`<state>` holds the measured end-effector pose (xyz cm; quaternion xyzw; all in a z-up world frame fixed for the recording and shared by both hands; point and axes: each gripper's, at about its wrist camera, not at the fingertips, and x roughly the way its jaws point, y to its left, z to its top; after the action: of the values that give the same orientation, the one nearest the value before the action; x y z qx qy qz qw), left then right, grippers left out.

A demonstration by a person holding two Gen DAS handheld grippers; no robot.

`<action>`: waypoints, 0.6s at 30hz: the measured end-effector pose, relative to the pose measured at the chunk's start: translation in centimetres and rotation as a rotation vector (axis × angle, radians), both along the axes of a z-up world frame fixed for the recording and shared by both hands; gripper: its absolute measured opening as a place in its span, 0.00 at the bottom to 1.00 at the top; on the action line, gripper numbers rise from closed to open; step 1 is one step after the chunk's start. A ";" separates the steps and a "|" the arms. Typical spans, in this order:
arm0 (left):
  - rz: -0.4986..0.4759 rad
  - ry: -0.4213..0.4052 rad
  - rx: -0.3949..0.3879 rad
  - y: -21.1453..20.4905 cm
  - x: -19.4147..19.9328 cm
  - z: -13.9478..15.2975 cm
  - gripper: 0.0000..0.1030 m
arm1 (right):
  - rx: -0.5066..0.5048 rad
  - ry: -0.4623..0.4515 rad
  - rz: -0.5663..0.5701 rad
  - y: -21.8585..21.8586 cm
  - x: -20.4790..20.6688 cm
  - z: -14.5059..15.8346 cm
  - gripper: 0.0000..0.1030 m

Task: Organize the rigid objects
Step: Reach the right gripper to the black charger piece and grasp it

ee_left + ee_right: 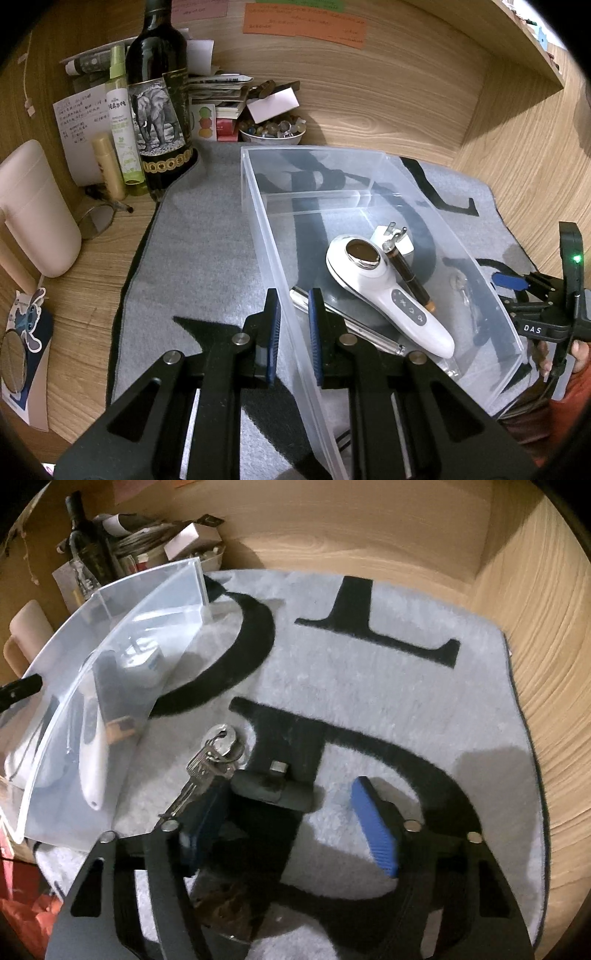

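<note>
A clear plastic bin [258, 206] stands on the grey mat. My left gripper [293, 321] is shut on the bin's near left wall, one blue pad on each side. Inside lie a white handheld device [384, 291] with a metal head, a dark pen-like tube [410, 277], a white plug [391, 236] and a silvery flat tool [354, 328]. In the right wrist view my right gripper [288, 786] hangs low over the mat with its jaws apart around a small dark adapter [269, 786], the pads clear of it. A bunch of keys [214, 760] lies just beyond its left finger, beside the bin [122, 635].
The grey mat [406, 701] with black letters covers the wooden desk. At the back left stand a wine bottle [159, 110], a green spray bottle [123, 122], a bowl of beads [273, 133] and stacked papers. A pink cup [33, 210] stands at the left. Wooden walls close in behind and to the right.
</note>
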<state>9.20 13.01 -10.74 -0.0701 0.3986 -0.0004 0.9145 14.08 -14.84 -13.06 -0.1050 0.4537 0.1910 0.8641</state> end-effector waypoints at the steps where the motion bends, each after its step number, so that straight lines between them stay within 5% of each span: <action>1: 0.000 0.000 0.001 0.0 0.0 0.0 0.14 | 0.001 -0.002 0.001 0.1 0.1 0.0 0.48; 3: 0.000 0.000 0.001 0.0 0.0 0.0 0.14 | 0.000 -0.003 0.005 0.0 0.1 0.1 0.40; 18: -0.001 0.000 0.003 0.1 0.0 0.0 0.14 | 0.062 -0.110 0.011 0.5 -0.5 3.8 0.40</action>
<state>9.16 13.14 -10.71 -0.0684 0.3987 -0.0002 0.9145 13.63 -14.31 -9.24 -0.0910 0.3988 0.2037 0.8895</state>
